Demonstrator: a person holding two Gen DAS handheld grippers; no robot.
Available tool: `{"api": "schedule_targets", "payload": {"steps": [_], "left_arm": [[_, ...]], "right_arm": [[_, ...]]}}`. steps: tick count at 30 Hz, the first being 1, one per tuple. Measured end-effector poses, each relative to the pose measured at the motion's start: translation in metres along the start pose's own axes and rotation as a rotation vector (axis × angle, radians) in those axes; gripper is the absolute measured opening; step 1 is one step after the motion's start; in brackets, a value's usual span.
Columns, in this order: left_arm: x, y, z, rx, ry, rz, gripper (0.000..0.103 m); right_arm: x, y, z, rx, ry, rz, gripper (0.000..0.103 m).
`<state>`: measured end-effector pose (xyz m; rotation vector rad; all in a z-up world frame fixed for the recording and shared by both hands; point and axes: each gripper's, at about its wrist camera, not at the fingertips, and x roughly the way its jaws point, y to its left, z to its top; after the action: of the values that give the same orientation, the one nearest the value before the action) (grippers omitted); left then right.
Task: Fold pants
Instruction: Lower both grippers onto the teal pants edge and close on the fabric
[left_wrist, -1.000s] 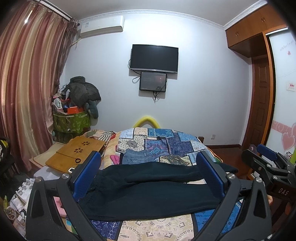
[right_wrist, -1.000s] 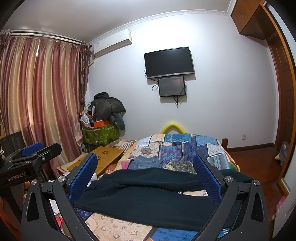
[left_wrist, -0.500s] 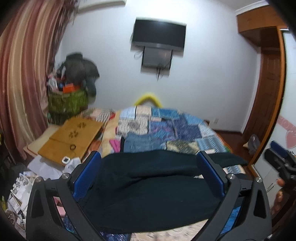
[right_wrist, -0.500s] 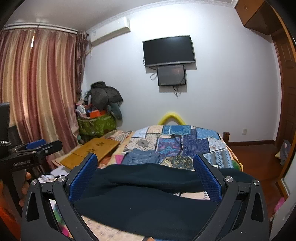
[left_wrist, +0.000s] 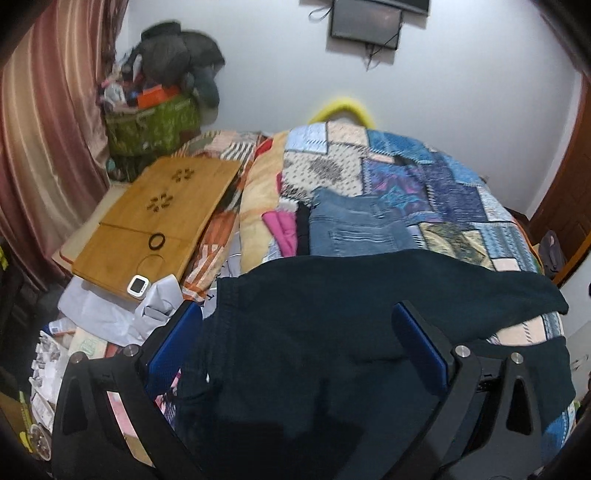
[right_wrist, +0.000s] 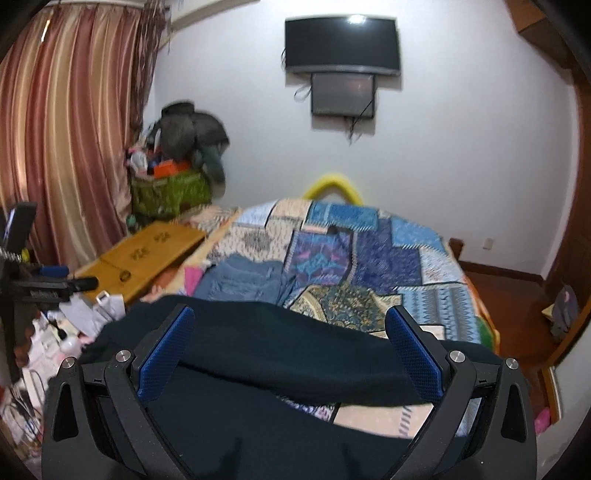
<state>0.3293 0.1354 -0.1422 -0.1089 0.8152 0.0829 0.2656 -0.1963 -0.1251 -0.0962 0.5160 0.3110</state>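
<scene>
Pants (left_wrist: 332, 332) dark, soft knit, rumpled on patchwork quilt (left_wrist: 424, 177)

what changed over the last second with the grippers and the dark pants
Both grippers dipped toward the bed: the left gripper pitched down steeply, so the dark pants now fill much of its view; the right gripper dropped less. Nothing was gripped or released; both pairs of jaws stay wide open. The pants lie as before, spread across the patchwork quilt, with the jeans and wooden lap desk unmoved.
</scene>
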Motion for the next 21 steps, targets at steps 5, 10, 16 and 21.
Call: {"api": "schedule_targets", "payload": {"steps": [5, 10, 16, 21], "left_arm": [[0.056, 0.033, 0.022, -0.008, 0.090, 0.034, 0.103], [0.116, 0.064, 0.028, -0.063, 0.197, 0.042, 0.095], [0.181, 0.087, 0.012, -0.100, 0.335, 0.053, 0.079], [0.227, 0.104, 0.003, -0.143, 0.408, 0.069, 0.067]], "right_arm": [[0.056, -0.023, 0.004, 0.018, 0.121, 0.077, 0.100], [0.119, -0.039, 0.006, 0.009, 0.251, 0.137, 0.095], [0.181, -0.048, 0.000, -0.014, 0.384, 0.189, 0.092], [0.221, -0.051, -0.009, -0.043, 0.463, 0.233, 0.090]]}}
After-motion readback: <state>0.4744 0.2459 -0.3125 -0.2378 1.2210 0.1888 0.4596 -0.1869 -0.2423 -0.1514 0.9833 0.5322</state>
